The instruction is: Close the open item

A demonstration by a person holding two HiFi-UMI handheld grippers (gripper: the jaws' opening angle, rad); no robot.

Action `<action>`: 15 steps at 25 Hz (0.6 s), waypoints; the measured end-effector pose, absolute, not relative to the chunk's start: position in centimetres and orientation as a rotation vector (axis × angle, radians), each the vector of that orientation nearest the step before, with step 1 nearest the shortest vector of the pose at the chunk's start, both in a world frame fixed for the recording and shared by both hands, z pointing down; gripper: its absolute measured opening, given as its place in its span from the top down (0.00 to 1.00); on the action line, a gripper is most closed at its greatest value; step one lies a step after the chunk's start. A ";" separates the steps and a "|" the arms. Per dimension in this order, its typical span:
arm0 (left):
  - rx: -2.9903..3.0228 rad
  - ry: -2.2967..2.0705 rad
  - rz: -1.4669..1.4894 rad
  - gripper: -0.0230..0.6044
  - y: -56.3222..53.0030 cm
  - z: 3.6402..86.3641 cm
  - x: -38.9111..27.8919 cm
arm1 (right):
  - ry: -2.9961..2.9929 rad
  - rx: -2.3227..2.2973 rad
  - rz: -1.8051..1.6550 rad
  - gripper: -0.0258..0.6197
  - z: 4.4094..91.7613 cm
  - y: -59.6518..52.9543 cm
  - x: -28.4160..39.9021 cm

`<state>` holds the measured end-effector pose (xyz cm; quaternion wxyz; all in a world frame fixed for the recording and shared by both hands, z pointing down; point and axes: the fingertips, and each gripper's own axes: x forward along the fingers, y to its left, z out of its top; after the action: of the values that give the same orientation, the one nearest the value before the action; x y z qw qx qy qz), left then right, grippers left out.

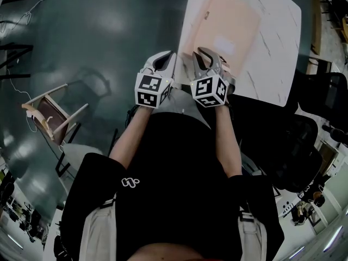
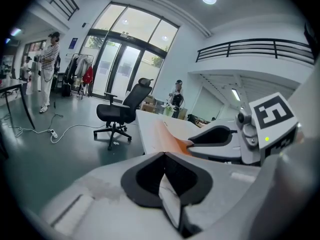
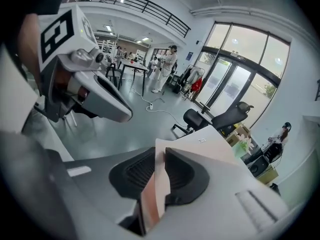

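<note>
A peach folder (image 1: 228, 20) lies on the white marble table (image 1: 277, 48) in the head view. Both grippers are side by side at the table's near edge. In the right gripper view a thin peach cover sheet (image 3: 156, 184) of the folder stands between the jaws of my right gripper (image 3: 159, 151). Those jaws are slightly apart, open, and the pads do not clamp the sheet. My left gripper (image 2: 163, 154) is shut, its pads meeting at the tips, with nothing clearly held. From it I see the raised orange cover (image 2: 172, 138) edge-on, beside the right gripper's finger (image 2: 215, 134).
A black office chair (image 1: 304, 145) stands right of the person and a wooden chair (image 1: 51, 113) to the left on the dark floor. Another black swivel chair (image 2: 120, 111) stands by the table's far side. People stand in the background; cables lie on the floor.
</note>
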<state>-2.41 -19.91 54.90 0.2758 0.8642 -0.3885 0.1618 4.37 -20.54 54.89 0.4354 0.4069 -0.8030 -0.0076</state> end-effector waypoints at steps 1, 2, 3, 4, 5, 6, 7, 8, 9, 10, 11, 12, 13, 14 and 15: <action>2.321 -1.046 0.434 0.96 -19.9 54.9 -2.4 | -2.007 0.999 -0.007 0.87 55.2 -20.5 4.3; 2.321 -1.048 0.432 0.96 -19.9 54.9 -2.5 | -2.014 0.985 0.003 0.87 55.5 -20.5 4.2; 2.320 -1.050 0.431 0.96 -20.0 55.0 -2.5 | -2.020 0.970 0.012 0.87 55.7 -20.5 4.1; 2.319 -1.051 0.432 0.96 -19.9 55.0 -2.5 | -2.026 0.955 0.020 0.87 55.9 -20.5 4.0; 2.317 -1.051 0.433 0.96 -19.9 55.0 -2.5 | -2.031 0.941 0.028 0.87 56.1 -20.4 4.0; 2.316 -1.051 0.434 0.96 -19.9 55.0 -2.5 | -2.036 0.928 0.036 0.87 56.2 -20.4 3.9; 2.315 -1.052 0.434 0.96 -19.9 55.0 -2.5 | -2.041 0.914 0.044 0.87 56.4 -20.4 3.9; 2.315 -1.053 0.435 0.96 -19.9 55.0 -2.6 | -2.046 0.899 0.053 0.86 56.6 -20.4 3.8; 2.314 -1.055 0.435 0.96 -19.9 55.0 -2.6 | -2.052 0.884 0.063 0.86 56.7 -20.3 3.7; 2.313 -1.056 0.436 0.96 -19.9 55.0 -2.6 | -2.057 0.867 0.074 0.86 56.9 -20.3 3.6; 2.312 -1.058 0.436 0.96 -20.0 55.0 -2.7 | -2.061 0.849 0.085 0.86 57.1 -20.2 3.6; 2.312 -1.059 0.436 0.96 -20.0 55.0 -2.7 | -2.066 0.830 0.095 0.86 57.4 -20.1 3.5; 2.313 -1.060 0.436 0.96 -20.1 55.0 -2.6 | -2.070 0.812 0.105 0.86 57.6 -20.1 3.5; 2.313 -1.061 0.436 0.96 -20.1 55.0 -2.6 | -2.076 0.797 0.115 0.85 57.8 -20.0 3.5; 2.314 -1.062 0.437 0.96 -20.2 55.0 -2.6 | -2.082 0.785 0.124 0.85 58.0 -20.0 3.4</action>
<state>-2.60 -20.17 54.96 0.2758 0.8611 -0.3951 0.1625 3.45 -19.98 58.00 0.4410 0.3161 -0.8385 0.0500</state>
